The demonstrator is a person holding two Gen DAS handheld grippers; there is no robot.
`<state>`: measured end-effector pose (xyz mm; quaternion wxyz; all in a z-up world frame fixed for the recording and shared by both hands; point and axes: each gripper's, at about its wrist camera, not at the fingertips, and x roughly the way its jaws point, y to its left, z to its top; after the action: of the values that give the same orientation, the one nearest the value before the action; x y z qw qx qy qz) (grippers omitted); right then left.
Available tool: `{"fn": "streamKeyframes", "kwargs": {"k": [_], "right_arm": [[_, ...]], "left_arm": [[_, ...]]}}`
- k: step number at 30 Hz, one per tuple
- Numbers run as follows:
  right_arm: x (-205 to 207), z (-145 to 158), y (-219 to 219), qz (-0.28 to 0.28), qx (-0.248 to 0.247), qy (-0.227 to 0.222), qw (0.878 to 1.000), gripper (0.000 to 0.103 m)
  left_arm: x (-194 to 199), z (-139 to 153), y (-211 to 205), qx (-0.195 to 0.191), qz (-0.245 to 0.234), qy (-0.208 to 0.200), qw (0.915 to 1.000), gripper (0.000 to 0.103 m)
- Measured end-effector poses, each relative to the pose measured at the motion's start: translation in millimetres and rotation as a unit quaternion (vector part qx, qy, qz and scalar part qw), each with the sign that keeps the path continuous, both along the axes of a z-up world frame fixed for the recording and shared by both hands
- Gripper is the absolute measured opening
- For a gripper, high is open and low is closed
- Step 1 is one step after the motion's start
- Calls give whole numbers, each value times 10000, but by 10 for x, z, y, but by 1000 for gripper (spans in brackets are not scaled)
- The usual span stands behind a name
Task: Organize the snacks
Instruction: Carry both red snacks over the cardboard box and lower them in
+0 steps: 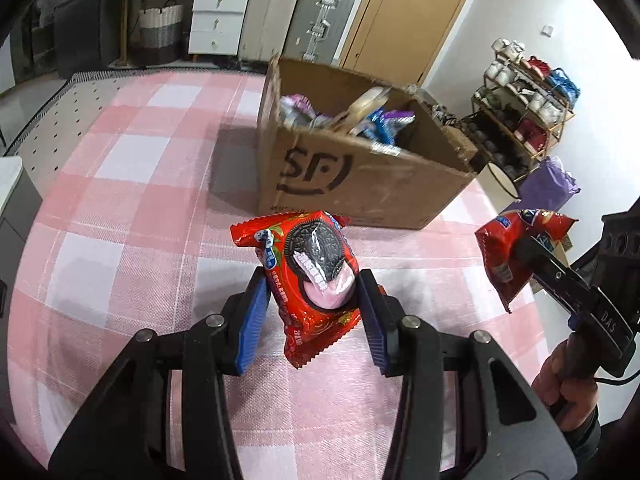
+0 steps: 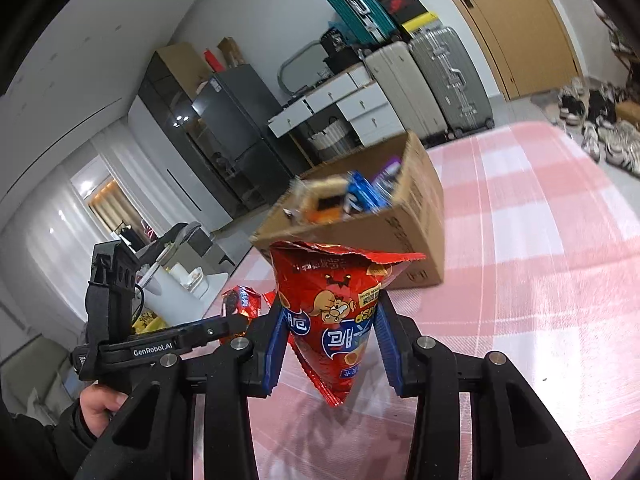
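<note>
My left gripper (image 1: 312, 300) is shut on a red Oreo packet (image 1: 308, 268) and holds it above the pink checked cloth (image 1: 140, 208), short of the cardboard box (image 1: 360, 176). The box holds several snack packets (image 1: 344, 116). My right gripper (image 2: 328, 340) is shut on a red chip bag (image 2: 332, 312) with a cartoon figure, held up before the same box (image 2: 404, 216). The right gripper with its bag (image 1: 508, 256) shows at the right of the left wrist view. The left gripper with the Oreo packet (image 2: 240, 300) shows at the left of the right wrist view.
Suitcases (image 1: 296, 12) and white drawers (image 1: 216, 20) stand behind the cloth. A shoe rack (image 1: 524, 108) and a purple bag (image 1: 548, 184) are at the right. A dark fridge (image 2: 236, 136) and shoes on the floor (image 2: 600, 132) show in the right wrist view.
</note>
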<state>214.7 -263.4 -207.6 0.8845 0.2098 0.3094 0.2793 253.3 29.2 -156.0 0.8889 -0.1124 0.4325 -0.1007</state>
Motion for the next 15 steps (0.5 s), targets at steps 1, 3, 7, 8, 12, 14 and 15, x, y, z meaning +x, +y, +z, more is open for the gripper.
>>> {"fn": "streamKeyframes", "kwargs": {"k": [1, 3, 7, 8, 12, 14, 15], "right_arm": [[-26, 63, 21, 8, -34, -53, 10000, 41], [-78, 195, 71, 43, -118, -170, 9998, 41], [-181, 486, 194, 60, -354, -434, 9984, 41], [-200, 546, 213, 63, -381, -475, 9981, 41], [-268, 809, 308, 61, -548, -650, 9964, 41], [-289, 921, 344, 14, -656, -724, 9952, 41], [-283, 962, 358, -20, -727, -750, 9945, 41]], "left_arm": [[-28, 57, -3, 9, -21, -63, 10000, 41], [-100, 193, -22, 161, -3, -258, 9995, 41], [-184, 448, -80, 308, -14, -517, 9982, 41], [-205, 521, -91, 323, -39, -583, 9978, 41], [-267, 794, -120, 313, -176, -822, 9960, 41], [-275, 923, -117, 308, -224, -932, 9949, 41], [-279, 995, -122, 300, -265, -967, 9945, 41]]}}
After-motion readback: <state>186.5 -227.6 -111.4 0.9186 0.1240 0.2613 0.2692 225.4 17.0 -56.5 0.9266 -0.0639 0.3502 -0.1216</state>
